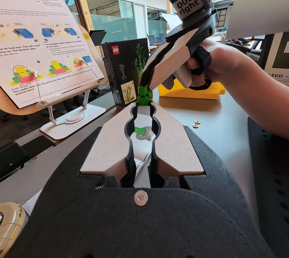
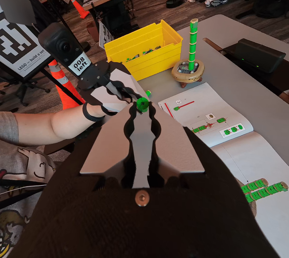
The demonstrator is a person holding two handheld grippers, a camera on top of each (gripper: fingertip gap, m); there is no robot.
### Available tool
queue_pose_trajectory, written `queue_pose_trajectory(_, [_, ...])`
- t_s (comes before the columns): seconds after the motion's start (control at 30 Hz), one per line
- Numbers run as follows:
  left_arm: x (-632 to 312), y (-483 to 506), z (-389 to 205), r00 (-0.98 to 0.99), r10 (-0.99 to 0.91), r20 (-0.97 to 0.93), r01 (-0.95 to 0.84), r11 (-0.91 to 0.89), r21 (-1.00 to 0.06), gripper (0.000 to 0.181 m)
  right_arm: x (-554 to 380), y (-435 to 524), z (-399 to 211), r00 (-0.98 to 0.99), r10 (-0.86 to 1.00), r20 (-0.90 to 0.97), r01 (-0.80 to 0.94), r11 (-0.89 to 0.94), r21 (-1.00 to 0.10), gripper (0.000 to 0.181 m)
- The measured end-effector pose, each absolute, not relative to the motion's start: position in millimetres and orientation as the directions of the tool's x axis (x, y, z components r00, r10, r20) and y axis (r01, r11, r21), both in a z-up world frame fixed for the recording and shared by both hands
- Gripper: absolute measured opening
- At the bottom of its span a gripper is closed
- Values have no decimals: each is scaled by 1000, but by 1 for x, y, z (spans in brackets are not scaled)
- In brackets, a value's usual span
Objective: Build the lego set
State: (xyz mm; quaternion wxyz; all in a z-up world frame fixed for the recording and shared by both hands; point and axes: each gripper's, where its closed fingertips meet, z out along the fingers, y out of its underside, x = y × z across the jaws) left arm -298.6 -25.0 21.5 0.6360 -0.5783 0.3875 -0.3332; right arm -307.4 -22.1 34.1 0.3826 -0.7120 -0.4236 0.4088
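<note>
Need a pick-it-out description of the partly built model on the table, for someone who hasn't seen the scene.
Start at the yellow plastic bin on the grey table. Just beside it, past the top edge of the open instruction booklet, stands the partly built model: a round tan pot on dark brown feet. A tall upright stalk of stacked green round bricks rises from it; nothing else there stands like it.
</note>
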Motion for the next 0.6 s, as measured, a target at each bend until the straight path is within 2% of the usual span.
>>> queue_pose_trajectory(0.6, [-300,-22,14,542,-813,-211,-154,151,-976,13,-309,-21,26,312,935,-170,339,-277,-899,15])
